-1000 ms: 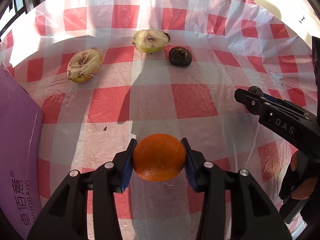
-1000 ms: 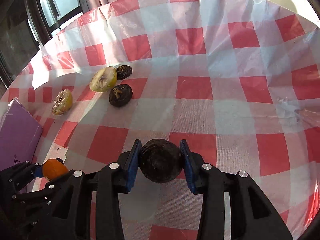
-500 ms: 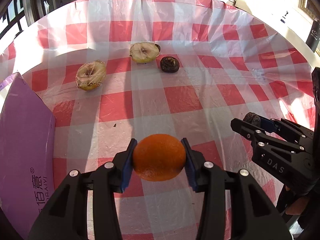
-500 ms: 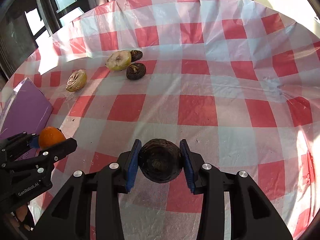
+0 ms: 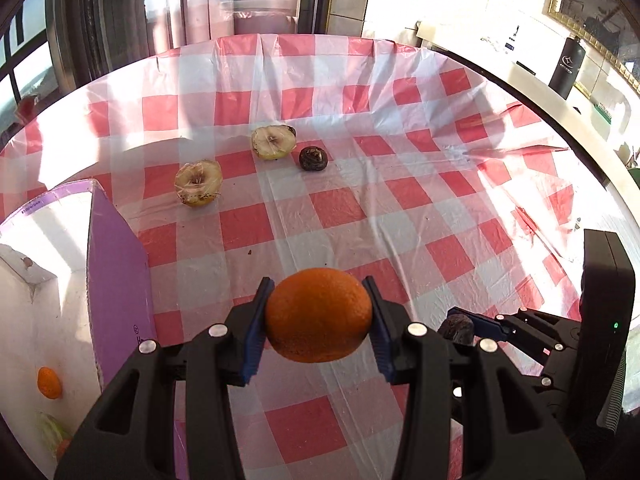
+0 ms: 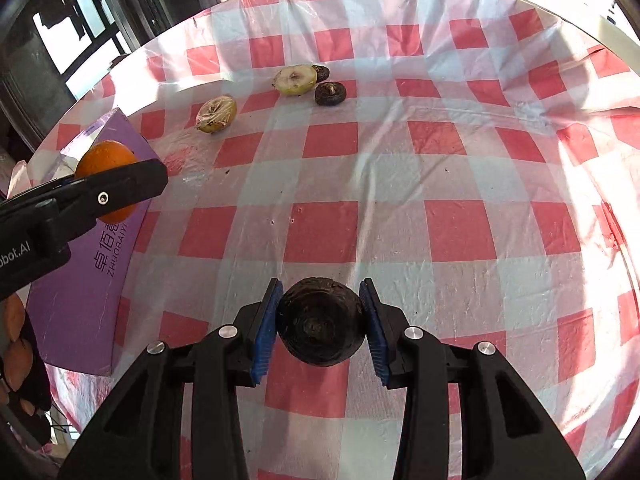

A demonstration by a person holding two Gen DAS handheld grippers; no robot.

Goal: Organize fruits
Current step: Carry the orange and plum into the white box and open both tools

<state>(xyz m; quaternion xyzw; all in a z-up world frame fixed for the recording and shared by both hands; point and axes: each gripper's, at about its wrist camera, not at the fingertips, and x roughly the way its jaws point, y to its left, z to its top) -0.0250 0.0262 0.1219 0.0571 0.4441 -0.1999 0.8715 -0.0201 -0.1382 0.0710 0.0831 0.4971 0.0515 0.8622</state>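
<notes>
Fingers of left gripper clamped on orange, above checked tablecloth, beside purple box at left. Right gripper pinching dark round fruit. Far: two cut fruit halves, another dark fruit.

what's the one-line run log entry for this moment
left gripper: shut on orange | right gripper: shut on dark fruit | box: at left | cloth: two halves, two dark fruits

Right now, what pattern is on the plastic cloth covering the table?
Red and white checks on the plastic tablecloth, clearest in the right wrist view.
</notes>
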